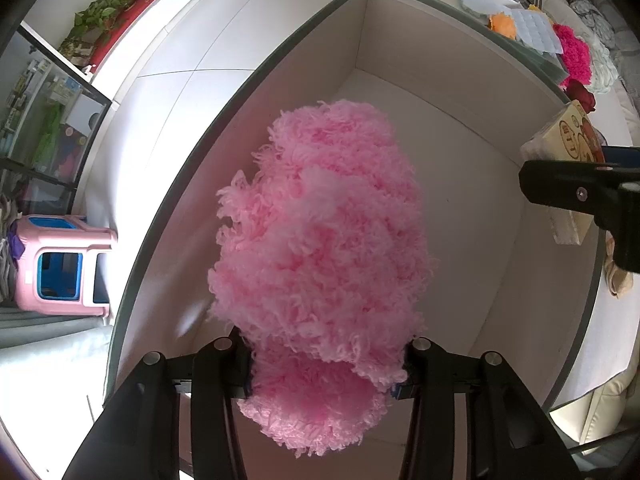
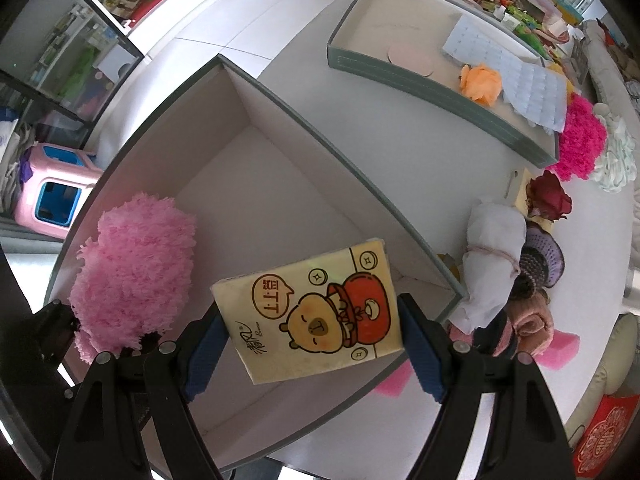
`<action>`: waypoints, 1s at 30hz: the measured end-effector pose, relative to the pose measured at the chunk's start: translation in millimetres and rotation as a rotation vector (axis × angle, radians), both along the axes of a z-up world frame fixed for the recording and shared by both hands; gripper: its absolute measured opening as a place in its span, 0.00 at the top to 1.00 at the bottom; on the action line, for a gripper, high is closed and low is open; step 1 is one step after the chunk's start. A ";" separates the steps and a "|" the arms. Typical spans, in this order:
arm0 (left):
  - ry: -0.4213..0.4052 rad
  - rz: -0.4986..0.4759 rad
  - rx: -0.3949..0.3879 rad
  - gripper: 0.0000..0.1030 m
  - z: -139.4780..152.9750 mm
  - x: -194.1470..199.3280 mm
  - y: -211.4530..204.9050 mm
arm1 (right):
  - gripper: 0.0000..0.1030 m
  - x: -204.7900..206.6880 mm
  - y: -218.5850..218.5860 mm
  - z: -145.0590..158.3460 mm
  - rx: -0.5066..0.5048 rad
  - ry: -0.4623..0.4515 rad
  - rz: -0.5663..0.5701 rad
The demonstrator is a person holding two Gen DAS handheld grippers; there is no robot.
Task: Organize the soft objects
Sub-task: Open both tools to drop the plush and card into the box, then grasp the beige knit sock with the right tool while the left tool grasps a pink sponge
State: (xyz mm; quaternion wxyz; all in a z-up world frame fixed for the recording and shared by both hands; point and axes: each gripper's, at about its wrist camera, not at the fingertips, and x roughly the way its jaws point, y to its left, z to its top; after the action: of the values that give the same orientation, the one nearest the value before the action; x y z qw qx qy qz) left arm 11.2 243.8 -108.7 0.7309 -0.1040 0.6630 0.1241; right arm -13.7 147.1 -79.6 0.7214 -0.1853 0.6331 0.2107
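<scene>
Hanging over an open box (image 1: pixel 460 184), the left tool (image 1: pixel 324 368) pinches a fluffy pink duster head (image 1: pixel 320 240) between its two fingers, which press into the lower end of the fuzz while the rest of it hangs above the pale inside of the box. Beside it, the right tool (image 2: pixel 316 344) grips a yellow tissue pack (image 2: pixel 316 312) printed with a cartoon bear; its blue pads (image 2: pixel 424 356) press on the pack's two side edges, and the pack is tilted and held over the same box (image 2: pixel 280 184). Seen from the right wrist, the pink duster head (image 2: pixel 132 256) sits to the left of the pack, over the box's left side. On the white surface (image 2: pixel 304 52) beyond stands a second, shallower tray (image 2: pixel 400 76), with an orange pom-pom (image 2: pixel 480 82) and a quilted pale-blue cloth (image 2: pixel 520 80) in it. Further right lie a bright magenta fluffy piece (image 2: pixel 580 140), a dark red rose (image 2: pixel 548 196) and a white bundle tied with string (image 2: pixel 492 256).
</scene>
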 end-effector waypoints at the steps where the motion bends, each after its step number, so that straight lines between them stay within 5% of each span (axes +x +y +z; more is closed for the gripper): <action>1: -0.002 -0.001 0.000 0.54 0.4 0.0 0.1 | 0.19 0.4 0.8 -0.7 0.001 0.002 0.001; 3: -0.007 0.002 0.014 0.47 1.4 -0.6 -0.6 | 0.18 -1.5 1.2 -0.5 0.005 0.004 0.006; 5: -0.015 0.009 0.012 0.20 3.1 -2.0 0.5 | 0.16 -3.3 2.2 -0.5 0.015 0.013 0.018; 8: -0.045 0.019 0.000 0.01 8.9 -3.3 3.0 | 0.00 -5.8 0.3 2.7 0.045 0.010 0.007; 20: -0.053 -0.045 -0.033 0.01 36.4 -8.8 -23.2 | 0.00 -18.7 -50.3 34.1 0.174 -0.027 -0.092; 30: -0.084 -0.263 -0.027 0.01 69.3 7.7 -122.1 | 0.00 -41.4 -213.8 -3.1 0.063 0.043 -0.445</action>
State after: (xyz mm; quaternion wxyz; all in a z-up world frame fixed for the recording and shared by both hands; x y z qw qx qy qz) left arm 18.9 121.8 -39.4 0.7664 -0.0311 0.6415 0.0136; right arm -55.1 -66.6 -82.8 0.7421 -0.0137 0.6665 0.0698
